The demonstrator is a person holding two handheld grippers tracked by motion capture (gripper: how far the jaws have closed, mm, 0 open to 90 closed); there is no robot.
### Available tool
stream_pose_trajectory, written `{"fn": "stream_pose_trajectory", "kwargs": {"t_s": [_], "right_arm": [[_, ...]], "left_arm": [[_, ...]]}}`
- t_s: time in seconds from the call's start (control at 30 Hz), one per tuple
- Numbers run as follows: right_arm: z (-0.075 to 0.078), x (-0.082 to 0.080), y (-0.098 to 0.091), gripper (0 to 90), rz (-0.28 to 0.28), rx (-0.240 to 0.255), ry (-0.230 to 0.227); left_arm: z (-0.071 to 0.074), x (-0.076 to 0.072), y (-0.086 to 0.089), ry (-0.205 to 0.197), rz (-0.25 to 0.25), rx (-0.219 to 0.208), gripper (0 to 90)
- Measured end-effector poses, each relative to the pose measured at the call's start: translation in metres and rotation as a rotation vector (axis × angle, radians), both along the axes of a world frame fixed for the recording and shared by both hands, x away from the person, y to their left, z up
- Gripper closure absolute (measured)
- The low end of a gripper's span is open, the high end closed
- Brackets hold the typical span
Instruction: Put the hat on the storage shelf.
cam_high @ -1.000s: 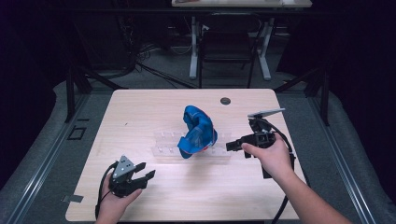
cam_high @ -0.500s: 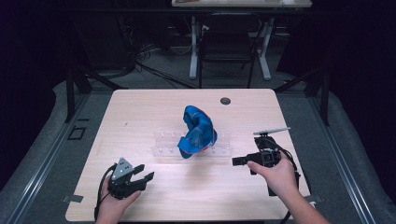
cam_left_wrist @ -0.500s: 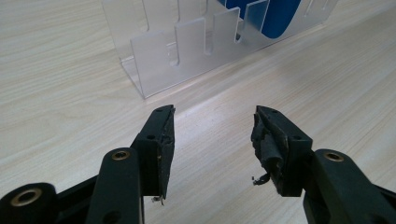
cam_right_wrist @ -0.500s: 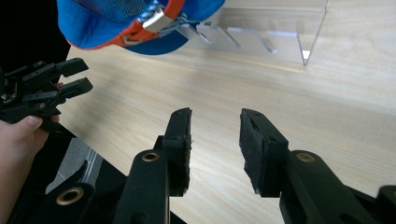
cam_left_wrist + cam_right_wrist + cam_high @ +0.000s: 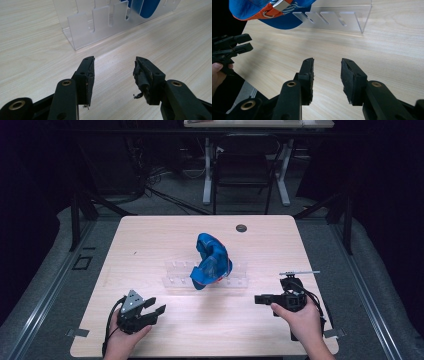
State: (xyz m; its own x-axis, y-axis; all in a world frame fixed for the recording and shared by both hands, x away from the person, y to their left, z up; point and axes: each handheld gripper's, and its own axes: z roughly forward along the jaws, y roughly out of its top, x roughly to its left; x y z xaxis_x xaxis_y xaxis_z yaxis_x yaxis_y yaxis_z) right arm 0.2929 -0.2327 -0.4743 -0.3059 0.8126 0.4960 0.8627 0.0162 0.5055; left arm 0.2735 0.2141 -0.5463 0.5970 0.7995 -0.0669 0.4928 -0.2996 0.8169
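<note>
A big wooden table (image 5: 150, 245) is being seen in the middle of the high view. A clear plastic rack (image 5: 175, 275) is being rested on it, in the middle of the frame. A blue cap (image 5: 212, 262) is being held up by the rack, leaning on its slots. The right gripper (image 5: 261, 299) is being held low at the lower right, well apart from the cap; its jaws have just been opening, with nothing between them. The left gripper (image 5: 155, 306) is being held at the lower left, jaws spread wide, nothing gripped.
</note>
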Motion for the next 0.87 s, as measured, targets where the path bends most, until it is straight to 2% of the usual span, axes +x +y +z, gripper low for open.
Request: {"fn": "stream_pose_trajectory", "kwargs": {"t_s": [0.27, 0.57, 0.7, 0.87], "right_arm": [[-0.012, -0.008, 0.003, 62.6, -0.009, -0.033, -0.022], [-0.026, -0.01, 0.001, 61.2, -0.023, -0.032, -0.054], [-0.032, -0.011, 0.001, 60.5, -0.024, -0.021, -0.066], [-0.04, -0.013, -0.003, 60.4, -0.043, -0.032, -0.107]], "left_arm": [[-0.001, -0.001, -0.002, -0.005, -0.002, 0.004, 51.2], [-0.001, 0.0, -0.001, -0.001, 0.013, 0.011, 52.7], [-0.001, -0.001, -0.002, -0.003, 0.009, -0.002, 52.2], [0.002, -0.001, -0.01, -0.012, -0.012, -0.019, 50.5]]}}
